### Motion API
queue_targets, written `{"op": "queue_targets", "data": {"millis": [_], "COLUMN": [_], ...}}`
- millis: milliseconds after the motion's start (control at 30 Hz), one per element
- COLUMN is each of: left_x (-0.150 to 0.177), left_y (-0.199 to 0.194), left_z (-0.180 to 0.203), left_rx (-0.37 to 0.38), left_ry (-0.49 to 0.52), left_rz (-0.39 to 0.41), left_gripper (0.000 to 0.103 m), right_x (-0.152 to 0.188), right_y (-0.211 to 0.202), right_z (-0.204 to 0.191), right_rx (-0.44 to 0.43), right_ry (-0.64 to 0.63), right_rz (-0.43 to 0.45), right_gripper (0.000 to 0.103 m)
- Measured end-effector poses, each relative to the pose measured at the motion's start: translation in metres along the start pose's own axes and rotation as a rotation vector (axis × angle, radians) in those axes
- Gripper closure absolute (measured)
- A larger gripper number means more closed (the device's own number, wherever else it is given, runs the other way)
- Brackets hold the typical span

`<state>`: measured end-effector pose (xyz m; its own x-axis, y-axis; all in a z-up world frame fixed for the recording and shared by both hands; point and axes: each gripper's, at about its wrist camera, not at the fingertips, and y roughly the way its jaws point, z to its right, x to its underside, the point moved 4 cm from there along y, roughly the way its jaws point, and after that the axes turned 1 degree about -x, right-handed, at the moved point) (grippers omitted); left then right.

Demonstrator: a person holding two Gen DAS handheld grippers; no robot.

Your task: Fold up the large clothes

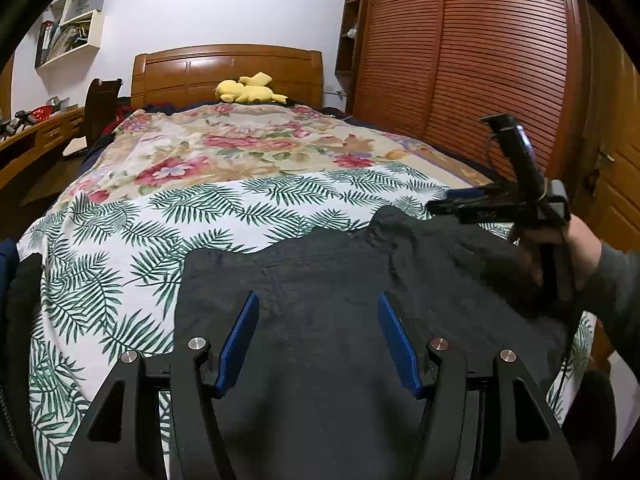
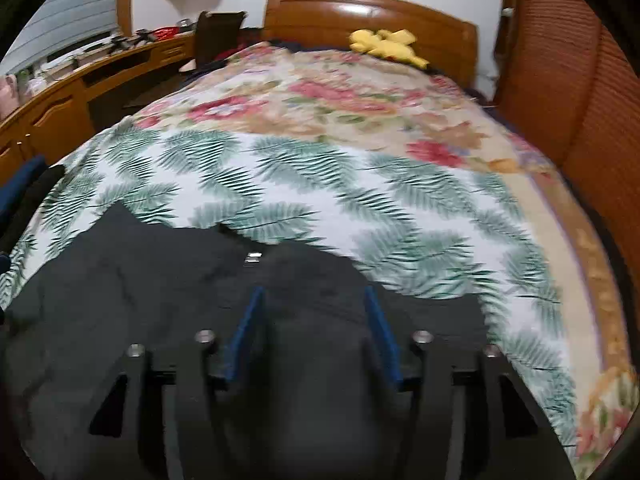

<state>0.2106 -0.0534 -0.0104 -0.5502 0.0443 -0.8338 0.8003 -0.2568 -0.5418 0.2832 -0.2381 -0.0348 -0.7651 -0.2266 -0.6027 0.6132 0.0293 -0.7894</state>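
Note:
A large black garment [image 1: 340, 280] lies spread flat on the leaf-print sheet [image 1: 240, 208] at the near end of the bed. My left gripper [image 1: 318, 300] hovers over its middle with the blue pads wide apart and nothing between them. Held by a hand [image 1: 560, 240], my right gripper [image 1: 436, 206] hangs over the garment's far right edge. In the right wrist view the black garment [image 2: 160, 280] fills the lower left, and the right gripper [image 2: 313, 294] stands open above it, its pads clear of the cloth. That view is blurred.
A floral quilt [image 1: 240, 140] covers the far half of the bed, with a yellow plush toy [image 1: 248, 89] by the headboard. A slatted wooden wardrobe [image 1: 480, 60] stands at the right. A desk [image 1: 40, 136] and chair [image 1: 102, 100] stand left. Dark clothes [image 1: 20, 300] pile at the left edge.

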Motion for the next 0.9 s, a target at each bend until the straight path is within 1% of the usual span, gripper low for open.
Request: {"op": "queue_targets", "data": {"millis": [100,233,467,600,700,800,833,867,900], "left_x": [0.000,0.001,0.001,0.002,0.001,-0.001,-0.001,-0.001,-0.001], "left_y": [0.002,0.004,0.010,0.015,0.017,0.019,0.020,0.019,0.020], "left_z": [0.001,0.001,0.006,0.008,0.008,0.008,0.008,0.007,0.007], "left_rx": [0.004,0.005,0.019,0.025,0.029,0.032,0.032,0.033,0.034], "left_ry": [0.003,0.002,0.012,0.021,0.023,0.024,0.025,0.026,0.027], "left_rz": [0.002,0.002,-0.009,-0.022,-0.027,-0.032,-0.034,-0.035,-0.037], "left_gripper": [0.039,0.039,0.039,0.039,0.039,0.039,0.039,0.039,0.039], "right_x": [0.005,0.017,0.038,0.051,0.058,0.058,0.058,0.057,0.055], "right_y": [-0.007,-0.002,0.017,0.031,0.041,0.046,0.048,0.050,0.052], "right_z": [0.032,0.076,0.129,0.148,0.153,0.149,0.147,0.145,0.141], "right_rx": [0.043,0.105,0.167,0.151,0.123,0.090,0.082,0.064,0.039], "right_ry": [0.044,0.109,0.204,0.271,0.305,0.312,0.308,0.299,0.286], "right_rz": [-0.004,-0.052,-0.118,-0.163,-0.190,-0.197,-0.199,-0.202,-0.205], "right_gripper": [0.041,0.041,0.041,0.041,0.041,0.041,0.049,0.061,0.069]}}
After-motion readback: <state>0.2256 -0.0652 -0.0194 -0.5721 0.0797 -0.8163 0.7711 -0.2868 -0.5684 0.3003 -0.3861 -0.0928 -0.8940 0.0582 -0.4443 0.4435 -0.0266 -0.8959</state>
